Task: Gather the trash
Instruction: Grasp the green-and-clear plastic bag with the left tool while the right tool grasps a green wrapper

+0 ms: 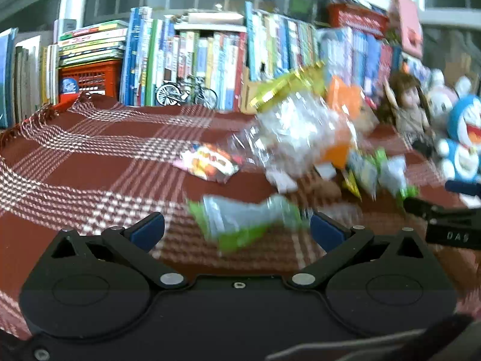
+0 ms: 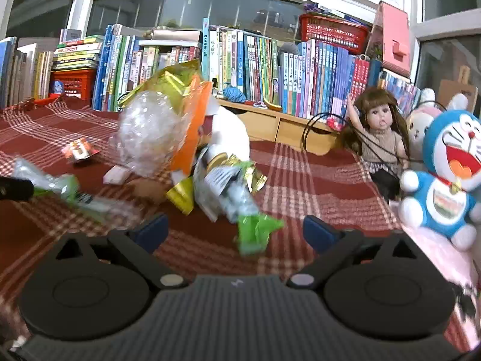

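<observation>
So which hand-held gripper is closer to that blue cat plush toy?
Right. The right hand-held gripper has the blue cat plush just beside it; the left hand-held gripper sits farther away, across the wrapper pile.

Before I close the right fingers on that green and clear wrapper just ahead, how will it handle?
The green and clear wrapper looks like thin crumpled film, so probably floppy and very light. Its glossy surface may slip. It lies loose on the checked cloth, so a push likely slides it.

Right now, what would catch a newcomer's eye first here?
A heap of crinkled wrappers sits mid-cloth on the red checked tablecloth. A blue plush and a doll sit at right, with a wall of books behind. Both grippers are open and empty: left, right.
</observation>
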`<state>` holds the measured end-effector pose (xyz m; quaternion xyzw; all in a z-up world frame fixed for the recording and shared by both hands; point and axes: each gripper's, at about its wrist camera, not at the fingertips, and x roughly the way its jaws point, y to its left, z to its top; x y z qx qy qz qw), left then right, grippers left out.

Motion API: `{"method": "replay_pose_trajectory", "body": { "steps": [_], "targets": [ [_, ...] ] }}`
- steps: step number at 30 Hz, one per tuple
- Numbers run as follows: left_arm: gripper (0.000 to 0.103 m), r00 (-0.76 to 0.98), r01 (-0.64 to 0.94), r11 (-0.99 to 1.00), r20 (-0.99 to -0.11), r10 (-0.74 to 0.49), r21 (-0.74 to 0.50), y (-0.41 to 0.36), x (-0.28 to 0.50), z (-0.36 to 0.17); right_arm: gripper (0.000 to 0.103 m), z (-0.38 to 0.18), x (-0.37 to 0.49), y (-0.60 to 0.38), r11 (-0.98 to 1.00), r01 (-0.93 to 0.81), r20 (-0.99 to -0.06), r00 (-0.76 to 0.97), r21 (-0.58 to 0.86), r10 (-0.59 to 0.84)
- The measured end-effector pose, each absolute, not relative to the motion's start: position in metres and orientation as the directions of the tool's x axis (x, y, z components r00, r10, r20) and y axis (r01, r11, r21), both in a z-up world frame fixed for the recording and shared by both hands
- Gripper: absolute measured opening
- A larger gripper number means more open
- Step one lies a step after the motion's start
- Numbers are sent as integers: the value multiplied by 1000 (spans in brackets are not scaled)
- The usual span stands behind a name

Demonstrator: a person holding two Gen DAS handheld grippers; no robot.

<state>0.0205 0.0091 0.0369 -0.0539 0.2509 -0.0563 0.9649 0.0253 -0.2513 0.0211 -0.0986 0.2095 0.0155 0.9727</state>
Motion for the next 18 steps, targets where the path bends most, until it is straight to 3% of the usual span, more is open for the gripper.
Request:
{"method": "replay_pose_trajectory", "body": {
  "steps": [7, 8, 9, 10, 11, 12, 14, 18],
  "targets": [
    [101, 822, 26, 941, -528, -212, -337, 17, 64, 21, 83, 17, 64, -261, 985, -81, -456, 890, -153, 2],
    [92, 816, 25, 936, -534, -222, -350, 16, 68, 18, 80, 14, 69, -261, 985, -84, -470, 883, -153, 2],
    [75, 809, 27, 931, -540, -234, -364, 15, 71, 15, 74, 11, 75, -262, 986, -85, -487, 873, -146, 3],
    [64, 802, 28, 924, -543, -249, -382, 15, 73, 13, 60, 8, 79, -262, 987, -79, -504, 863, -138, -1],
    [47, 797, 30, 919, -545, -259, -393, 14, 74, 12, 51, 7, 81, -263, 989, -76, -513, 858, -130, -1],
    [42, 793, 35, 912, -543, -274, -409, 13, 73, 12, 43, 7, 81, -263, 989, -73, -518, 856, -125, -2],
    [28, 804, 54, 911, -523, -283, -409, 13, 67, 15, 40, 9, 75, -264, 991, -72, -506, 863, -117, 3],
    [25, 832, 80, 923, -484, -270, -377, 13, 54, 29, 38, 19, 59, -266, 991, -75, -466, 885, -107, 17]
  ]
}}
